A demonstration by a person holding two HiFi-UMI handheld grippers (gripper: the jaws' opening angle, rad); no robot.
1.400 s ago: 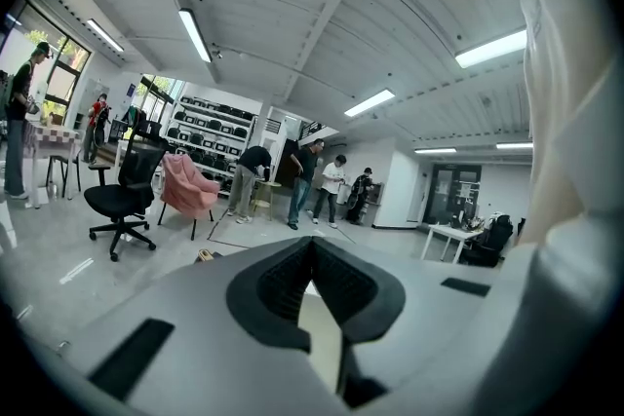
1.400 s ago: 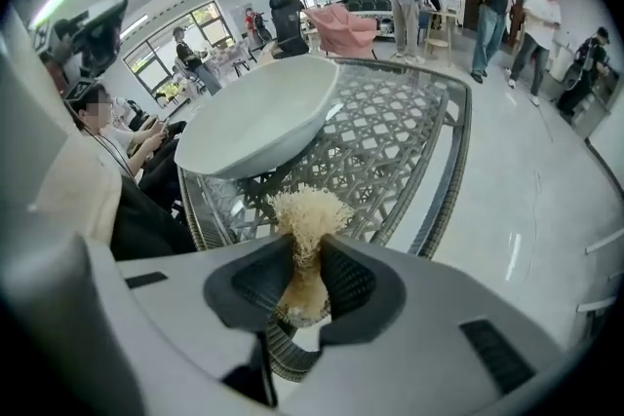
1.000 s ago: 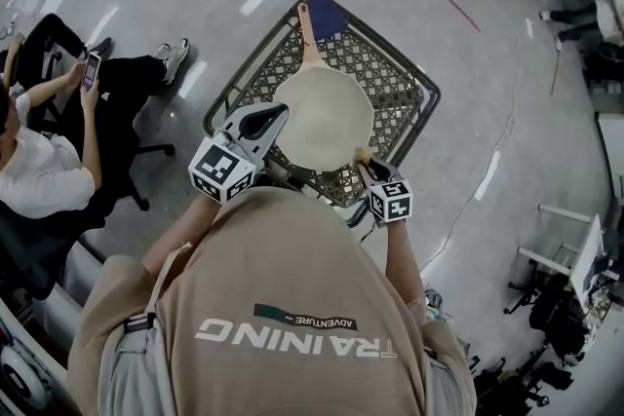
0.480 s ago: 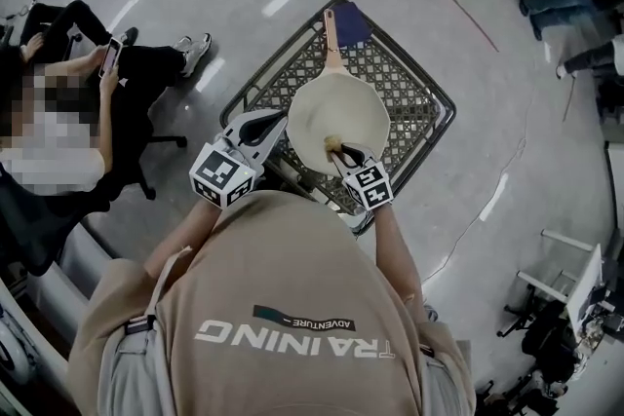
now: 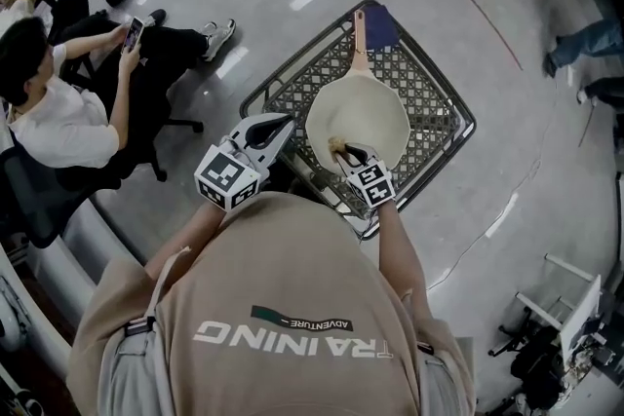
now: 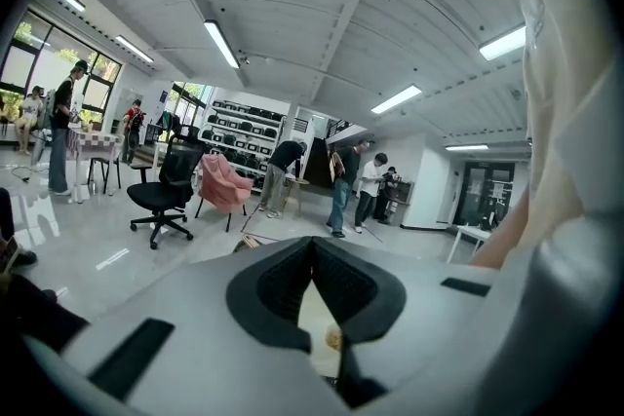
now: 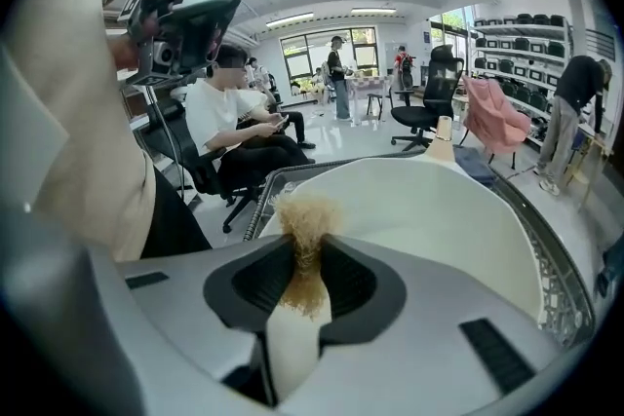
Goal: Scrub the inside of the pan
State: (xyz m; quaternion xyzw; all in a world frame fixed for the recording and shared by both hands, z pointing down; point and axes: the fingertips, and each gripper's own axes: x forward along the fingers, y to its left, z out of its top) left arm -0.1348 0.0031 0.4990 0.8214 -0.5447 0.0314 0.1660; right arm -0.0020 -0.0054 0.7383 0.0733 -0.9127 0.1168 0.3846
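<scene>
A cream pan [image 5: 363,112] with a wooden handle [image 5: 360,42] lies on a black metal lattice rack [image 5: 441,117]. My right gripper [image 5: 343,149] reaches over the pan's near rim and is shut on a tan fibrous scrubber [image 5: 335,146], whose tuft sits just inside the pan. In the right gripper view the scrubber [image 7: 306,239] is pinched between the right gripper [image 7: 307,246] pads, with the pan [image 7: 439,209] spreading out ahead. My left gripper [image 5: 278,125] hovers beside the pan's left rim. Its tips meet in the left gripper view, where the left gripper [image 6: 312,245] holds nothing visible.
A dark blue cloth [image 5: 380,24] lies by the pan handle's far end. A seated person with a phone [image 5: 73,117] is at the left. Black office chairs [image 6: 161,195] and standing people are farther off across the grey floor.
My right gripper has moved left with the scrubber, from the pan's near right rim to just inside its near edge, and has rolled. The left gripper shifted slightly toward the pan.
</scene>
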